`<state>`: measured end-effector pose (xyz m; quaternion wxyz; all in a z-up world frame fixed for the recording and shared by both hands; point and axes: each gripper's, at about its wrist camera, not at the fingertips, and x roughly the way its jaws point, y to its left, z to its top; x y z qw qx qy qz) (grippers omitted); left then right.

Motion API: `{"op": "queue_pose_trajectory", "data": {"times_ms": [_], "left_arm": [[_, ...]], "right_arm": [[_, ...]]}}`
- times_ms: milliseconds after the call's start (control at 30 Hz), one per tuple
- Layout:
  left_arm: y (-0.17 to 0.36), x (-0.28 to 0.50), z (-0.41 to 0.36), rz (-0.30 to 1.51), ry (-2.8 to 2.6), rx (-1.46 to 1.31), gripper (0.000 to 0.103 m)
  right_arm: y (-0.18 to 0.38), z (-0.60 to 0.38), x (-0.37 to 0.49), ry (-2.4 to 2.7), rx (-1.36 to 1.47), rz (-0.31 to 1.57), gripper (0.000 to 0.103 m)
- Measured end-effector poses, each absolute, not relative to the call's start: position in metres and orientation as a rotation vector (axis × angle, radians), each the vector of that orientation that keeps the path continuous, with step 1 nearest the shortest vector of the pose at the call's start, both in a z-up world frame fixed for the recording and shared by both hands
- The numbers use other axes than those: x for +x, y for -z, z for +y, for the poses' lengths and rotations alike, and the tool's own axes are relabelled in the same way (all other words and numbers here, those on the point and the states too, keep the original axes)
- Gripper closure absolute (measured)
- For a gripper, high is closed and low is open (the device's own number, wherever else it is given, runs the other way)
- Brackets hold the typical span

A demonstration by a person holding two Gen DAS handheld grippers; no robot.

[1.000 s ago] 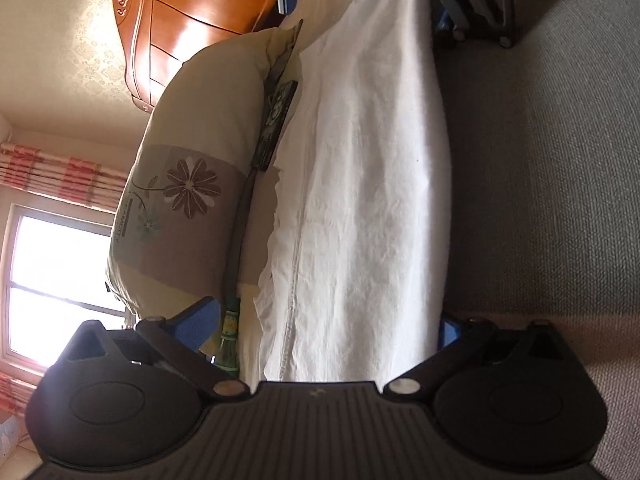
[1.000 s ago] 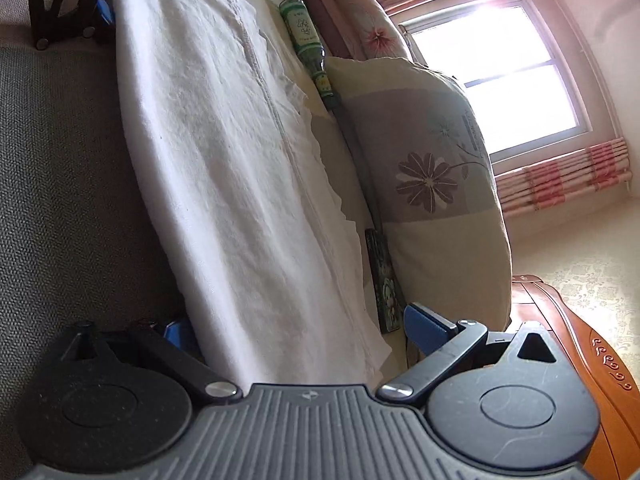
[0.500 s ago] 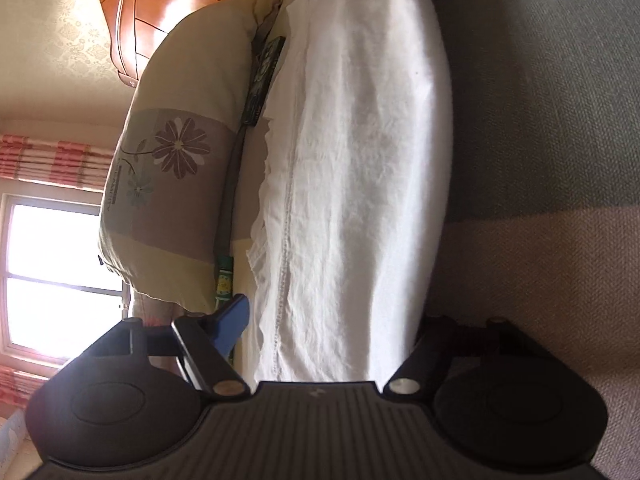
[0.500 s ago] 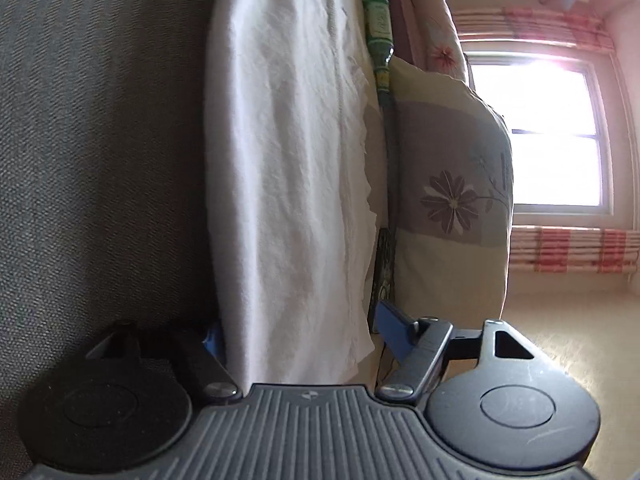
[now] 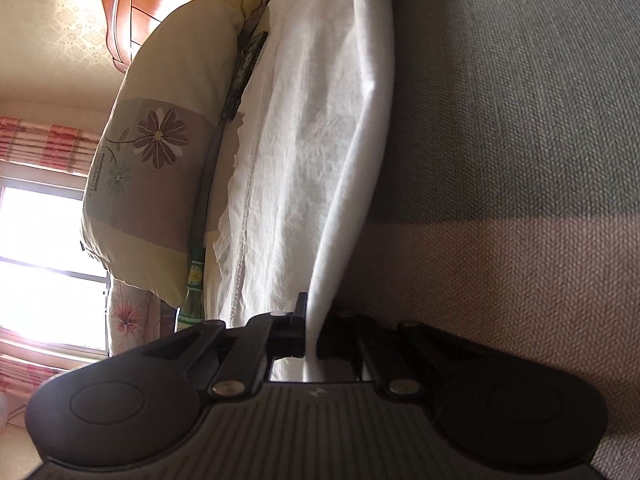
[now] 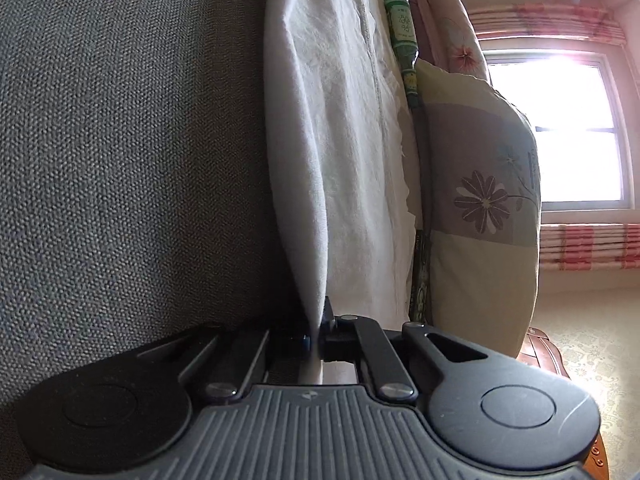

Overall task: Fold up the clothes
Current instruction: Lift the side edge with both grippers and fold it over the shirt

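- Both tools have just been closing: a second ago their jaws stood wide on either side of the white garment, and now each has drawn together on its near edge, with cloth caught between the pads.
- My left tool point(image 5: 310, 332) is clamped on a pinch of the white garment point(image 5: 304, 168); a ridge of fabric rises from the jaws and runs away along the garment's long side.
- My right tool point(image 6: 318, 330) is clamped on the garment's opposite end the same way, with a matching raised ridge of cloth leading out of its jaws.
- Between the two grips, the garment lies stretched out flat on the grey woven couch cushion point(image 5: 520, 120), with a floral pillow point(image 5: 160, 168) along its far side. A green glass bottle point(image 6: 406, 44) and a dark flat remote-like item point(image 5: 244, 68) sit in the gap between them.
- Handling, as I judge it: thin, light, limp cotton-like cloth. It will sag between my two holds and carries no shape of its own, so both ends must travel together to keep the edge straight.
- Slip risk looks low on this weave, but a shallow pinch could grab only the top layer, so I would want a deeper bite.
- Best hold is where I am now: the two ends of one long edge.
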<state>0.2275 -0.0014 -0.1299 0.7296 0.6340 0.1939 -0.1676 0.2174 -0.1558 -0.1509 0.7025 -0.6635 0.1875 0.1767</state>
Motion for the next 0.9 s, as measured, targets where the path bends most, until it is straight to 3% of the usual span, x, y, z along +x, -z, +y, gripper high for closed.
{"op": "queue_pose_trajectory", "data": {"times_ms": [500,900], "left_arm": [[0.092,0.221,0.004,0.357,0.345,1.425,0.103],[0.076,0.148,0.007,0.385,0.420,1.455,0.103]], "right_arm": [[0.097,-0.159,0.217,-0.361,-1.327,0.406,0.097],[0.076,-0.162,0.143,-0.466,-1.292,0.465,0.098]]}}
